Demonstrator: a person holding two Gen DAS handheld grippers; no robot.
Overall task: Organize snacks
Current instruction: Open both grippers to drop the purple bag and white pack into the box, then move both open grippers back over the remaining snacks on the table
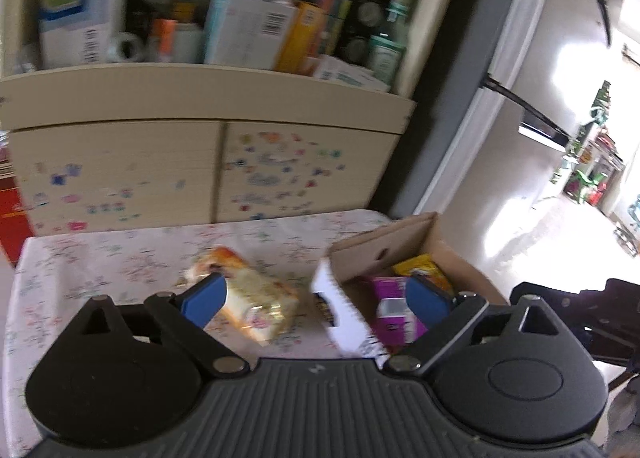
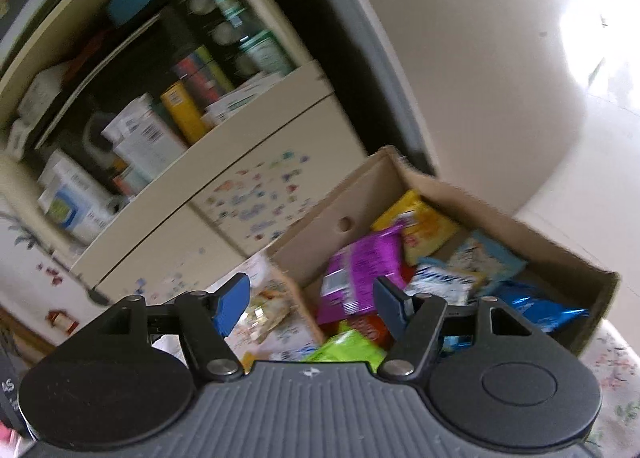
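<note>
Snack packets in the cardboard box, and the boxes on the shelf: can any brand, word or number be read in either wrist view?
None can be read.
Purple foil packet: pale label patch, print blurred.
Yellow packet: print blurred.
Blue-and-white packet: lettering smeared.
Clear-wrapped pastry packet on the tablecloth: round label, illegible.
White carton on the shelf: barcode only, digits too small.
Brown cardboard box: no print visible.

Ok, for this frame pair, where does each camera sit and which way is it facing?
Left wrist: on the left tongs, angled down at the tablecloth, the snack packet lying there and the cardboard box; only its blue fingers show.
Right wrist: on the right tongs, tilted, looking into that box of snack packets; tongs empty.
Shared: the box, purple packet, cream shelf unit.
</note>
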